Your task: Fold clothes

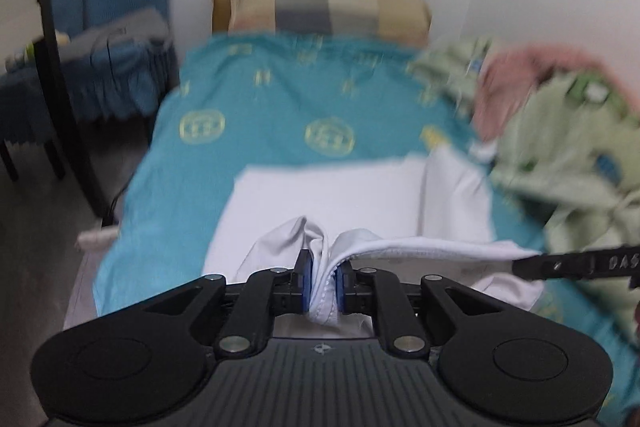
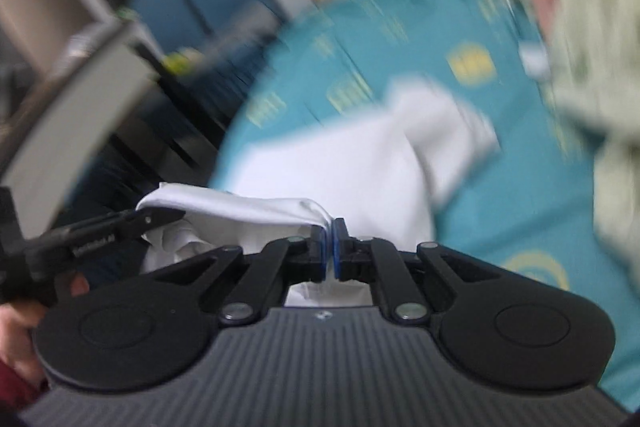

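A bunched hem of the white cotton garment (image 1: pixel 320 187) is clamped between the blue-padded fingers of the left gripper (image 1: pixel 322 285). The same hem edge is pinched in the closed right gripper (image 2: pixel 330 253), held level beside it. The rest of the garment is spread beyond on the teal bedsheet with yellow emblems (image 1: pixel 280 99). A pale green patterned quilt (image 1: pixel 560 155) is heaped to the right.

A home bedroom: a bed under a teal sheet (image 1: pixel 256 115) with gold emblems, a striped pillow (image 1: pixel 320 5) at 12 o'clock against the white wall, rumpled quilts (image 1: pixel 560 147) at 2, blue-covered chairs (image 1: pixel 116 7) at 10.
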Demonstrator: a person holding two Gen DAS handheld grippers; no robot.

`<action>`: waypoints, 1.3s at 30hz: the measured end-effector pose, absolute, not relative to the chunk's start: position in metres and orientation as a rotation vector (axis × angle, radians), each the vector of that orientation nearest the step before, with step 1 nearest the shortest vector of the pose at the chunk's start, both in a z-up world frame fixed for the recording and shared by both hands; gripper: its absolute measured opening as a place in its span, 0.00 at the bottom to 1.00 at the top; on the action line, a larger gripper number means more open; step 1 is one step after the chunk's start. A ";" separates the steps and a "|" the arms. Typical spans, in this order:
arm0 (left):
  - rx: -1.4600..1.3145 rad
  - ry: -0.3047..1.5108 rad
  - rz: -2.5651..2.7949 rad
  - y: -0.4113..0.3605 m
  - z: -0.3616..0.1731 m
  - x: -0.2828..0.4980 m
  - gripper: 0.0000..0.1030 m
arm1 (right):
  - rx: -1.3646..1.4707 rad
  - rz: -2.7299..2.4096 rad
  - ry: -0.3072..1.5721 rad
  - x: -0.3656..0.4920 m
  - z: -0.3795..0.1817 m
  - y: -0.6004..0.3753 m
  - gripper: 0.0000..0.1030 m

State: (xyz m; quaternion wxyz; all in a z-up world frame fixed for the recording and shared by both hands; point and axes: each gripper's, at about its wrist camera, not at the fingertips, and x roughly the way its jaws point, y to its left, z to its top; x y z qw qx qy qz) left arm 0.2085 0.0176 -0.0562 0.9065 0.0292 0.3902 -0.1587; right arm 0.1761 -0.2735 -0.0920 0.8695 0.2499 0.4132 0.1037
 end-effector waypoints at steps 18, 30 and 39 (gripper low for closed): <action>0.102 0.784 -0.322 0.031 -0.043 0.095 0.59 | 0.256 0.281 0.827 0.111 -0.082 -0.215 0.63; 0.273 0.825 -0.233 0.025 -0.081 0.085 0.06 | 0.115 0.150 0.846 0.100 -0.089 -0.221 0.10; 0.011 0.816 -0.027 0.112 -0.045 0.115 0.05 | 0.075 0.016 0.891 0.108 -0.094 -0.257 0.10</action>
